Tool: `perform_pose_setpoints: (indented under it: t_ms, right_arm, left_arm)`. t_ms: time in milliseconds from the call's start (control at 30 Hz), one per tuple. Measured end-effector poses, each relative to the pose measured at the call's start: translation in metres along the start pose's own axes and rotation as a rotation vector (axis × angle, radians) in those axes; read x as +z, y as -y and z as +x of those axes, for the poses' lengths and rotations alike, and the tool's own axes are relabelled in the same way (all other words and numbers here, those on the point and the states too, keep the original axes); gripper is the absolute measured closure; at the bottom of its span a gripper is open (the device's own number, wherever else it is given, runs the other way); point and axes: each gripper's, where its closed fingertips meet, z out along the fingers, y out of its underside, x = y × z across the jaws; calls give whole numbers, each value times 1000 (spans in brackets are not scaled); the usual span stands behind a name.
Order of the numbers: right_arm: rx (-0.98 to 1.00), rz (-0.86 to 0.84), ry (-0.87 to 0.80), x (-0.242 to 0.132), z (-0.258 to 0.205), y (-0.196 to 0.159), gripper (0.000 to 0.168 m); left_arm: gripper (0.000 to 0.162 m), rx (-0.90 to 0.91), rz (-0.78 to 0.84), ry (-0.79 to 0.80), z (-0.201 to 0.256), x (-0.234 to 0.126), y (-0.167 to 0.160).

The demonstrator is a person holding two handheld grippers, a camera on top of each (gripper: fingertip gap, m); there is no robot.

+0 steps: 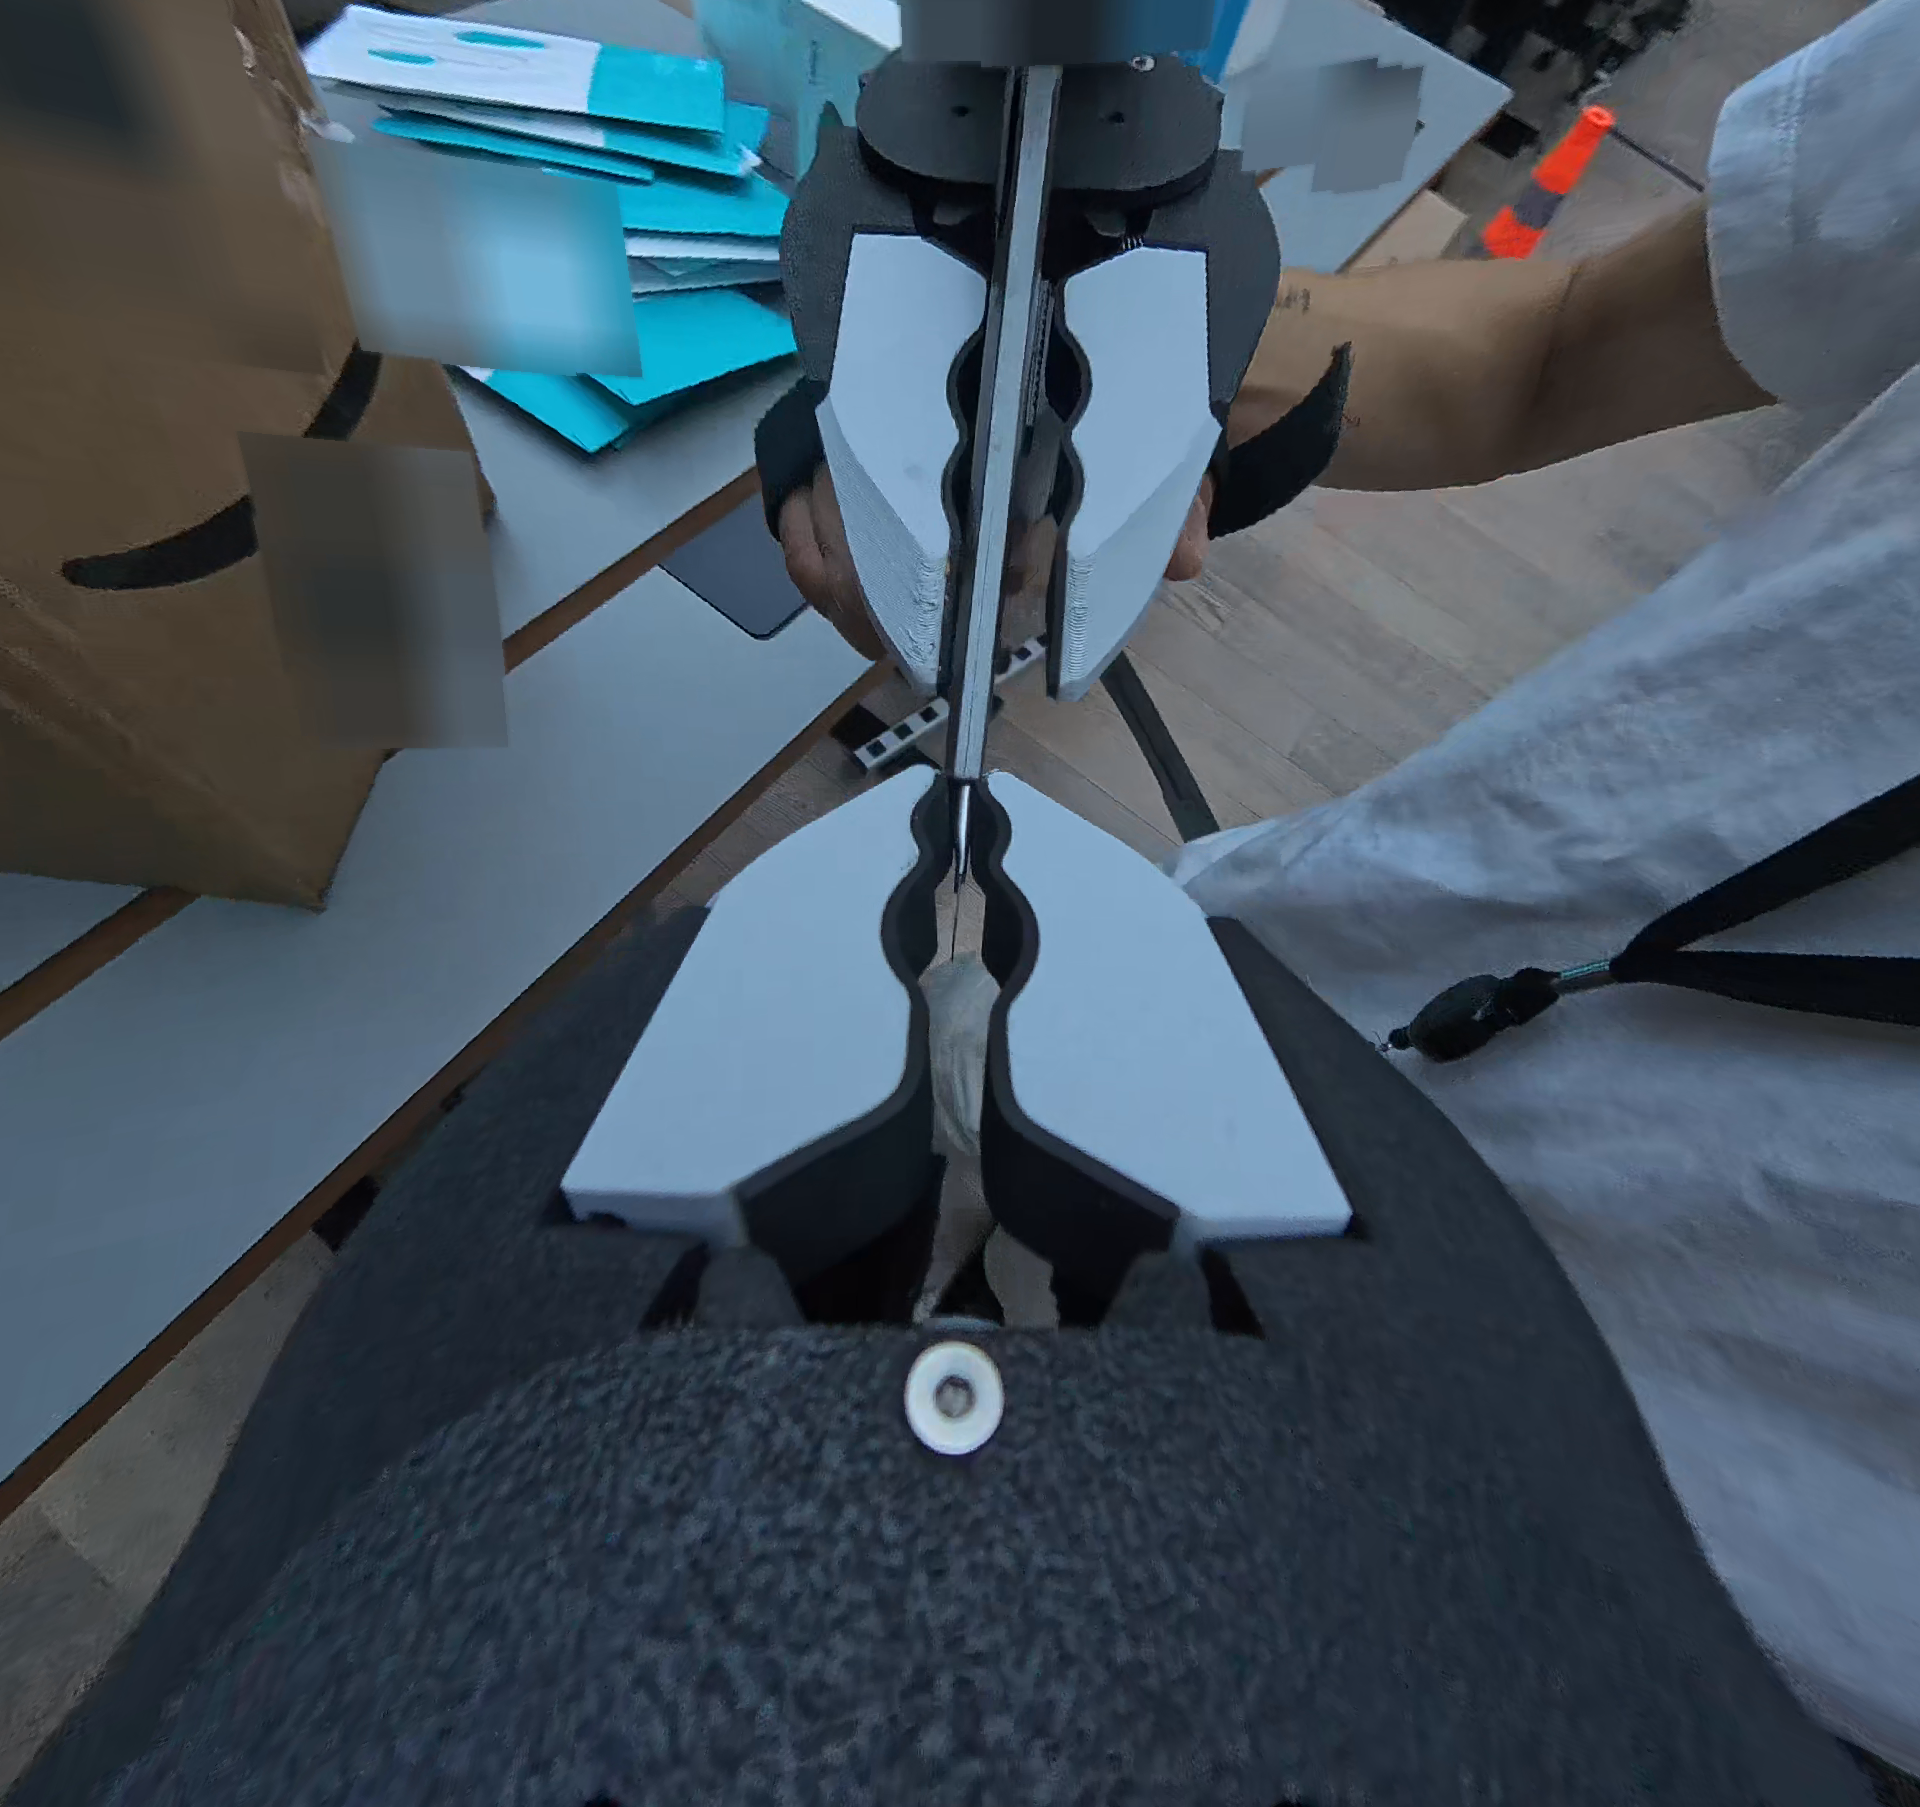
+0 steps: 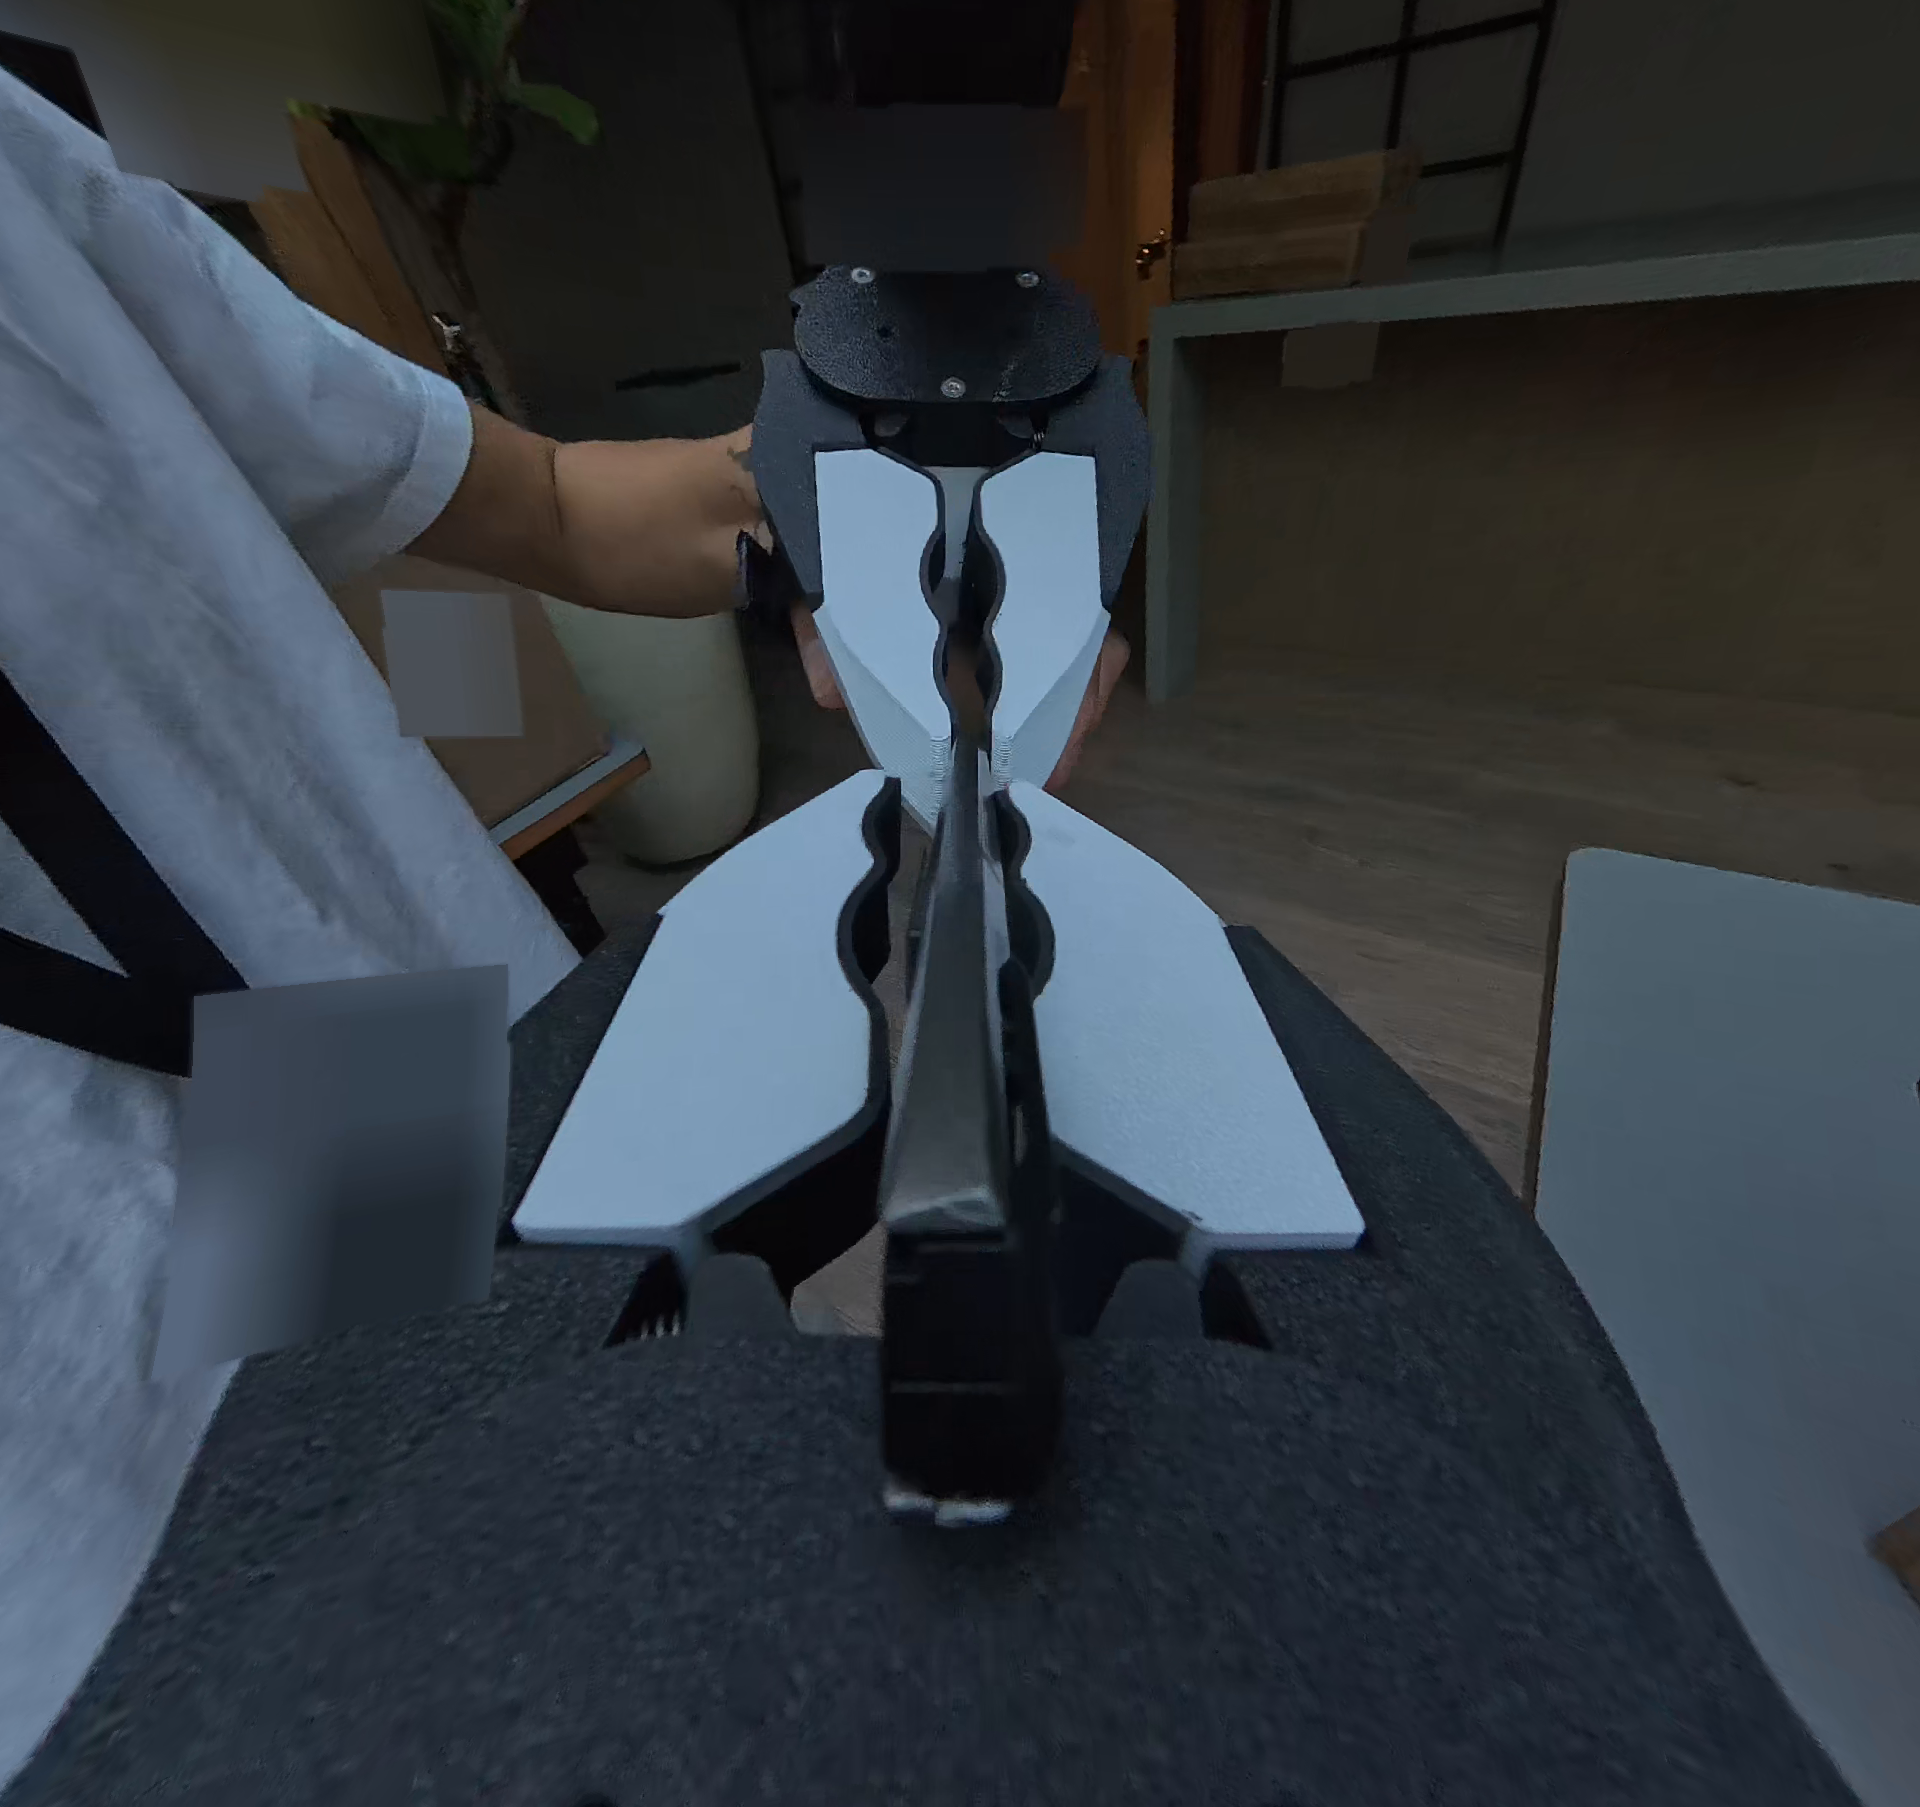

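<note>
Left gripper (image 1: 961,801): its white, flat-faced fingers (image 1: 769,1030) with black wavy inner edges were almost closed at the tips, pinching the fine metal point of a long pen-like tool (image 1: 992,469); a crumpled whitish wad (image 1: 956,1040) sat in the gap farther back.
Right gripper (image 2: 945,801): the same make, matte white fingers (image 2: 727,1061) on a grainy black body; they were closed on the tool's thick dark faceted shaft (image 2: 951,1082), which ran forward between them.
Tool: slender, glossy black with a pale sheen along one edge, tapering to a needle-like tip; it spanned the two grippers, which faced each other tip to tip in mid-air, each held by a hand (image 2: 623,521).
Surface (image 1: 312,926): smooth grey panels with wooden edges, below and left of the grippers.
Cardboard box (image 1: 156,510): brown, corrugated, standing on the surface; its contents could not be seen.
Packets (image 1: 665,199): flat teal-and-white cartons in a loose heap on the surface, with upright blue-and-white boxes (image 1: 790,1) behind.
Cone (image 1: 1548,188): orange, on the wooden floor (image 1: 1351,614).
Person: in a white creased shirt (image 1: 1662,822) with a black strap (image 1: 1766,926).
Planter (image 2: 686,739): pale, rounded, on the floor.
</note>
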Motion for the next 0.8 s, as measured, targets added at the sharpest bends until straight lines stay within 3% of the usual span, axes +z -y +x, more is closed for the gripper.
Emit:
perform_pose_setpoints:
  t_ms: [167,300,333,367,467,667,800]
  right_arm:
    - [-51,-12,-187,13,32,2,162]
    - [-84,6,-329,-2,62,11,163]
    - [-87,16,-372,-9,71,15,163]
    - [-88,29,-418,-18,79,22,163]
    - [-97,62,-628,-67,106,51,163]
    - [-135,37,-1030,-189,163,113,163]
    - [-161,-2,-1150,-229,223,162,163]
  left_arm:
    - [159,96,-45,-130,-28,-8,-4]
    - [158,189,30,-184,-58,1,17]
    - [153,205,58,-176,-68,4,26]
    - [136,224,77,-169,-79,4,34]
    - [116,278,80,-99,-132,-3,54]
    - [131,300,107,129,-291,-33,117]
    - [131,344,61,226,-390,-36,157]
